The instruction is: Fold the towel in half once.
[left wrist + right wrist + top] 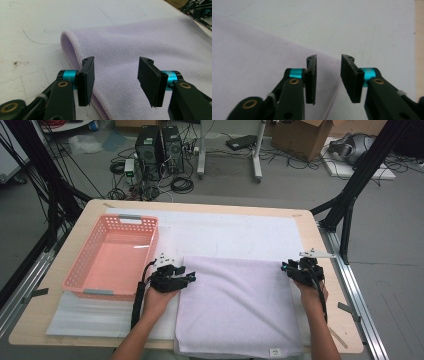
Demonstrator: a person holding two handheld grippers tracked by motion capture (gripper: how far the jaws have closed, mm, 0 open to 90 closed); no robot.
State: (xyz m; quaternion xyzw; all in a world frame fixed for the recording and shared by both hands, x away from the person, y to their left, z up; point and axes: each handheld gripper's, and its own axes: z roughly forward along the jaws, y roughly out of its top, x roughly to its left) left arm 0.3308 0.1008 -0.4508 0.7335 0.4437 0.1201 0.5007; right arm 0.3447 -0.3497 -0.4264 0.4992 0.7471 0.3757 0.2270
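Scene: I work two hand-held grippers over a folded lavender towel (240,305) on the desk (320,235), a pink basket (112,257) standing at its left.
Towel, place: it lies flat on a white sheet (230,232), its near edge at the desk's front, folded edge toward the far side.
Left gripper (115,75): jaws apart over the towel's far left corner, where the fold's rounded loop (68,46) shows; nothing pressed between them.
Right gripper (328,77): jaws parted just above the far right corner, empty.
Handling, as I judge it: light, soft, limp terry; it will sag and drape once lifted, not slippery, not fragile.
Where to grip: the two far corners, pinching both layers at the hemmed edge so the fold stays together.
Count: one towel, one basket, two grippers, one sheet.
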